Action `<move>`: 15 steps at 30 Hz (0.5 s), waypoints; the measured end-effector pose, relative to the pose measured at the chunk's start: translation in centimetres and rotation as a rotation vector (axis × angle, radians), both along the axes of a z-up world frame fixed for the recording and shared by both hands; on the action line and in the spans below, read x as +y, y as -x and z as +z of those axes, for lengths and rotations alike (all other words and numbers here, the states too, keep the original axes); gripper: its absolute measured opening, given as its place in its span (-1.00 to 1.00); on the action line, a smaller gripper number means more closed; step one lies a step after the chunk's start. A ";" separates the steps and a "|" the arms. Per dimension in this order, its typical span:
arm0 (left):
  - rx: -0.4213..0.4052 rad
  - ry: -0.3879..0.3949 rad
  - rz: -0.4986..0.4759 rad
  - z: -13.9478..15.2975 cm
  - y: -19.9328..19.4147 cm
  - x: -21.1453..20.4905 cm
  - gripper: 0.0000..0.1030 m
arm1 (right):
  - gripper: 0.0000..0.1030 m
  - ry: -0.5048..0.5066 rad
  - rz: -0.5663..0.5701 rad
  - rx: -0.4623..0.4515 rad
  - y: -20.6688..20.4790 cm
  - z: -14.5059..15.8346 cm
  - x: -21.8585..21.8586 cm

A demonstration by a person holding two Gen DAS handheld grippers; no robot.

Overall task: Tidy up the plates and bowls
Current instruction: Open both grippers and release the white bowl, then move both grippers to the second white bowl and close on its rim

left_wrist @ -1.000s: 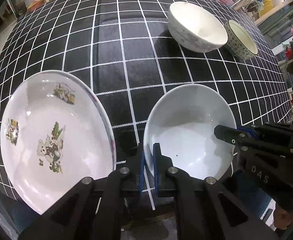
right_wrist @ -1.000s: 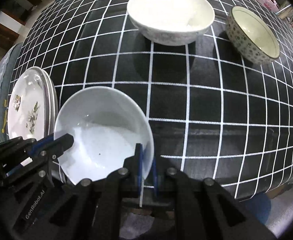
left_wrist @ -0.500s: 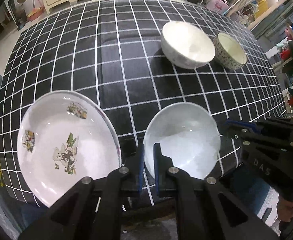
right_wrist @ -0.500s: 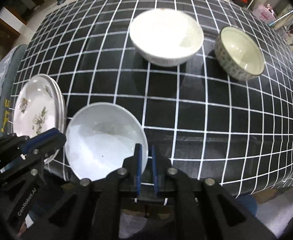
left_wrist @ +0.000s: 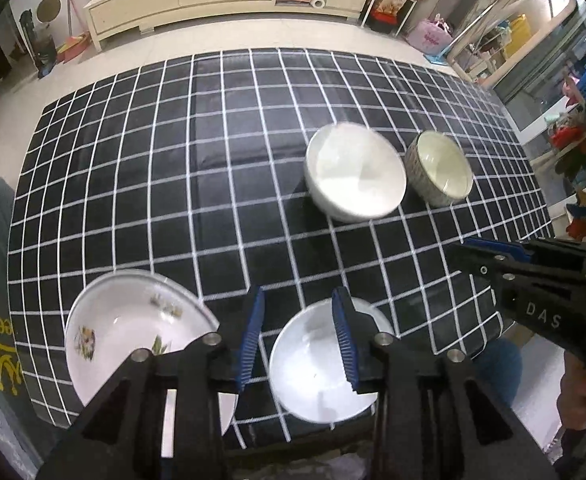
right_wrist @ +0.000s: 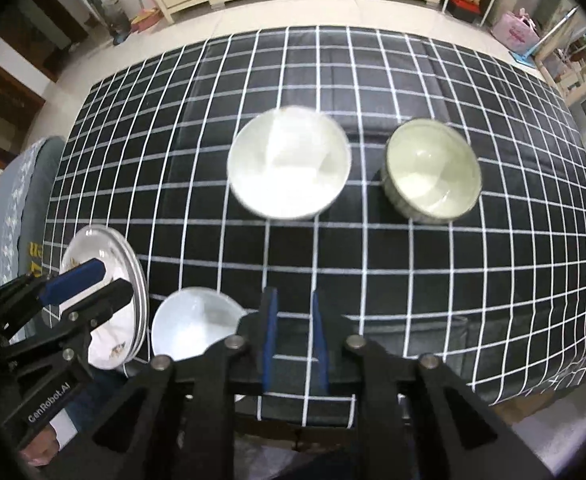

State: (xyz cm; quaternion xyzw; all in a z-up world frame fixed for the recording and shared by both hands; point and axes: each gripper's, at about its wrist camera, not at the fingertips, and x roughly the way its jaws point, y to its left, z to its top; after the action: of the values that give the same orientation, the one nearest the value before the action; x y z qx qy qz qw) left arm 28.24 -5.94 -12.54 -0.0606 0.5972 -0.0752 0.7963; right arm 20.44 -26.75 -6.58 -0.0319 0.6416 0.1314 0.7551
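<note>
The shallow white bowl (left_wrist: 325, 360) sits on the bench (left_wrist: 229, 168) at the near edge, just beside the stacked plates (left_wrist: 133, 332) with the printed pictures. A second ago both my grippers were clamped on that bowl's rim, left side and right side. Now neither touches it. My left gripper (left_wrist: 297, 340) has jaws that have just been opening, a clear gap between the blue pads, nothing in between; the bowl shows below and behind them, free. My right gripper (right_wrist: 293, 344) likewise: jaws just opened, only checked cloth visible through the gap, bowl off to its left. Both have lifted, since the bench looks much farther away than it did and the floor and cabinet beyond are now in view.

So I judge the placement done: bowl released near the plates, upright, not rocking as far as I can tell, though the frames are a bit blurred.

Farther out, the larger white bowl (right_wrist: 289, 164) and the patterned bowl (right_wrist: 433, 172) stand near each other mid-bench, close but whether touching I cannot tell. Both are well apart from the near-edge group.

Next, I guess, those two need gathering or nesting. Risk: the near bowl sits close to the bench edge, so I should keep clear of it on the next reach.
</note>
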 end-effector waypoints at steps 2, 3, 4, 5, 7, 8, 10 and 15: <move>-0.002 -0.007 -0.005 0.1 -1.2 -0.5 -0.36 | -0.37 0.015 -0.004 -0.006 -1.1 -0.5 -0.1; -0.002 -0.008 -0.006 0.1 -1.8 -0.7 -0.36 | -0.35 0.021 -0.005 -0.008 -1.6 -0.7 0.0; 0.000 -0.005 -0.009 -0.1 -2.3 -1.0 -0.36 | -0.33 0.017 -0.006 -0.007 -2.2 -0.8 0.0; 0.003 -0.002 -0.012 -0.3 -2.9 -1.1 -0.36 | -0.32 0.013 -0.007 -0.003 -2.6 -1.0 -0.1; 0.015 0.001 -0.016 -0.3 -3.9 -1.4 -0.36 | -0.27 0.008 -0.012 0.005 -3.5 -1.2 -0.3; 0.019 0.004 -0.014 -0.5 -4.4 -1.5 -0.37 | -0.25 0.005 -0.015 0.007 -3.6 -1.4 -0.3; 0.026 0.001 -0.019 -0.9 -5.4 -1.8 -0.36 | -0.23 -0.001 -0.025 0.015 -4.4 -1.8 -0.5; 0.045 0.000 -0.019 -2.5 -7.5 -2.3 -0.36 | -0.23 0.018 -0.024 -0.004 -6.3 -2.3 -0.6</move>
State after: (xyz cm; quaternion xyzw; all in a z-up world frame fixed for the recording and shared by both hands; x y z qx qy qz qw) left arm 35.72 -8.21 -15.05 -0.0568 0.6157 -0.0813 0.7817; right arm 26.74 -27.32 -8.90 -0.0314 0.6414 0.1162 0.7577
